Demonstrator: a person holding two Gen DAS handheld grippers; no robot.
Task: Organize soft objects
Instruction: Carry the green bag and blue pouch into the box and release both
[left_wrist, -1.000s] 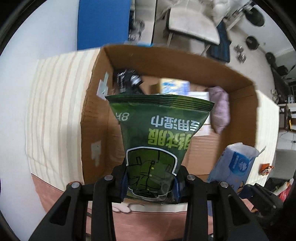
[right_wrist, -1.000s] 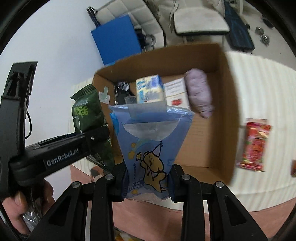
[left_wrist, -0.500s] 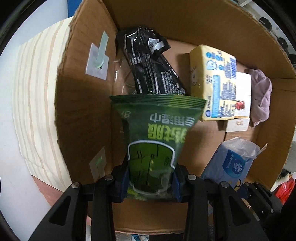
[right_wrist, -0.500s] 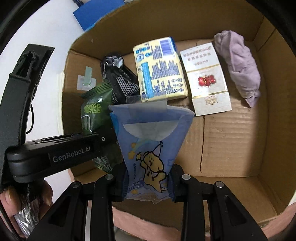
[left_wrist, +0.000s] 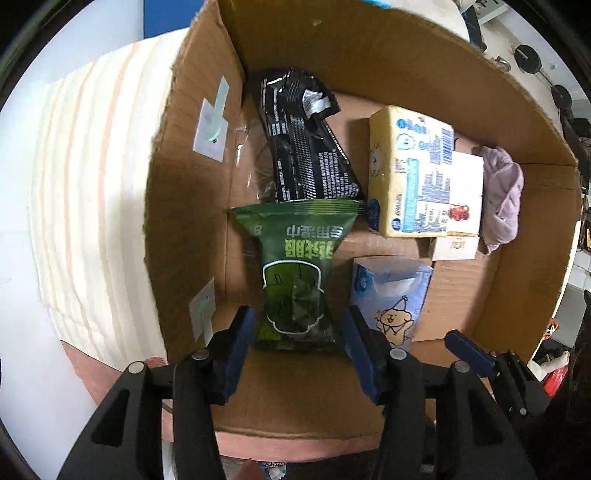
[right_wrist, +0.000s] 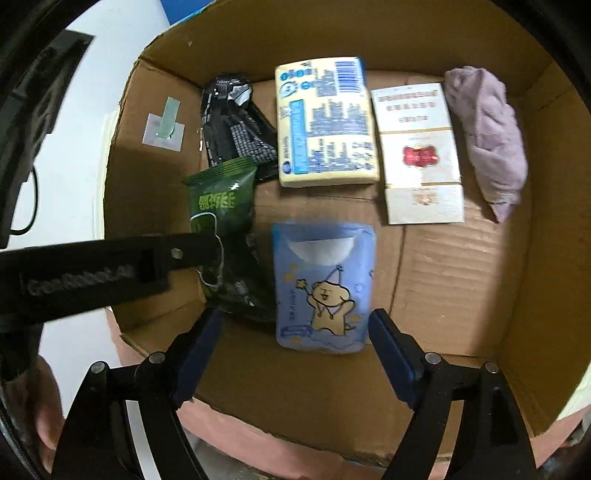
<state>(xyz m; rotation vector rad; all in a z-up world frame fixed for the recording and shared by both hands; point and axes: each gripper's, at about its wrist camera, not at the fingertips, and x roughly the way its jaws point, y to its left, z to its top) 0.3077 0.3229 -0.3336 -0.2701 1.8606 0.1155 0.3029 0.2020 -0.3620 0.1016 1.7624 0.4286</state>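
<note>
Release has just occurred on both sides. Half a second earlier each gripper clamped a packet above the brown cardboard box (right_wrist: 461, 295); now the left gripper (left_wrist: 297, 332) stands with its jaws spread wide, and the green crinkled foil snack pouch (left_wrist: 295, 266) lies between them untouched, resting on the box floor near the left wall. The right gripper (right_wrist: 295, 332) is likewise spread wide, and the light blue soft tissue pack with a cartoon bear (right_wrist: 321, 288) lies flat on the box floor, just beside the green pouch.

Further back on the box floor lie a black foil packet (right_wrist: 236, 125), a pale yellow wrapped tissue block (right_wrist: 325, 122), a white flat carton (right_wrist: 417, 151) and a lilac bundled cloth (right_wrist: 487, 136), this last against the right wall.

Judgement: both soft items now count as stowed; withdrawal from the box is the logical next step.
</note>
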